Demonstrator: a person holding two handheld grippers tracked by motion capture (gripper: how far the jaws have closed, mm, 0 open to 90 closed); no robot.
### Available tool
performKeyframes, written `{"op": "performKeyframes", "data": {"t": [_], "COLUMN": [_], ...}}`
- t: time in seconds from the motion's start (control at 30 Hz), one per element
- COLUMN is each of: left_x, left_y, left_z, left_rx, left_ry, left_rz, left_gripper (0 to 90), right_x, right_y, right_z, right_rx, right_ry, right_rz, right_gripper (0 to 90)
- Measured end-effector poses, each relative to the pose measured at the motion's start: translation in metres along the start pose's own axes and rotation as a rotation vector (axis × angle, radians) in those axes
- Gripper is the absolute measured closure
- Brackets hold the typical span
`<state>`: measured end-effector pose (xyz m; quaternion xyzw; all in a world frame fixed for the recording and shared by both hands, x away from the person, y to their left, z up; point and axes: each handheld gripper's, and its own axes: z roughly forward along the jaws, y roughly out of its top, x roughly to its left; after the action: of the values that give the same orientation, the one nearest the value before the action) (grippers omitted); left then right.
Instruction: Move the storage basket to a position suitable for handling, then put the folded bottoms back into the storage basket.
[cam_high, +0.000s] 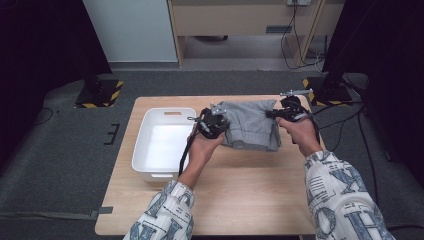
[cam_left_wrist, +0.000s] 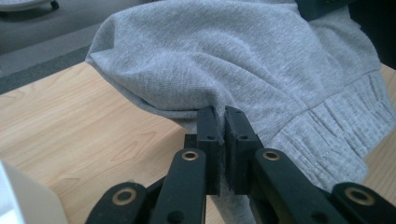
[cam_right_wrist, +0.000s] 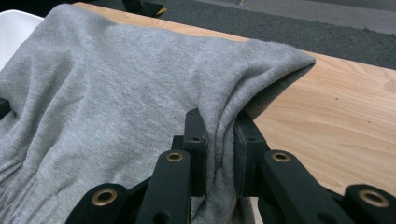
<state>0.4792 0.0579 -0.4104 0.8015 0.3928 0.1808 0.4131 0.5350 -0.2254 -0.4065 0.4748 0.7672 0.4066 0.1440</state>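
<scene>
Grey sweat garment (cam_high: 250, 126), folded into a thick bundle, lies at the far middle of the wooden table (cam_high: 240, 195), just right of the white bin (cam_high: 165, 141). In the high view the left gripper (cam_high: 216, 124) sits at the bundle's left edge and the right gripper (cam_high: 289, 111) at its far right corner, one on each side, probably so the folded stack can be lifted level without falling open and carried toward the bin

In the left gripper view the two black jaws stand nearly together, pinching a gather of the grey knit where the fold meets the tabletop; the cloth puckers upward from the pinch, which suggests a firm hold. The ribbed waistband (cam_left_wrist: 336, 126) hangs to the right, and a curve of the bin's rim (cam_left_wrist: 23, 196) shows at the bottom left

In the right gripper view the jaws stand a little wider, since several layers of the folded edge are bunched between them. The cloth spreads away to the left, its corner (cam_right_wrist: 289, 58) overhanging bare wood, and the white bin (cam_right_wrist: 14, 32) lies beyond at the left edge
</scene>
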Motion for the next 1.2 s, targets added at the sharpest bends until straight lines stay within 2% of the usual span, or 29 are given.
{"op": "performKeyframes", "data": {"t": [0.63, 0.83, 1.2], "left_x": [0.009, 0.017, 0.034], "left_y": [-0.001, -0.002, -0.004], "left_z": [-0.017, -0.026, -0.048], "left_rx": [-0.016, -0.028, -0.057], "left_ry": [0.016, 0.019, 0.024], "left_rz": [0.002, 0.0, -0.006], "left_gripper": [85.6, 85.6, 85.6], "right_x": [0.02, 0.028, 0.051], "right_y": [0.012, 0.018, 0.034], "right_z": [0.002, 0.005, 0.009], "right_rx": [-0.004, -0.005, -0.008], "right_ry": [0.005, 0.011, 0.017], "right_rz": [-0.027, -0.032, -0.057], "right_gripper": [78.5, 78.6, 78.5]}}
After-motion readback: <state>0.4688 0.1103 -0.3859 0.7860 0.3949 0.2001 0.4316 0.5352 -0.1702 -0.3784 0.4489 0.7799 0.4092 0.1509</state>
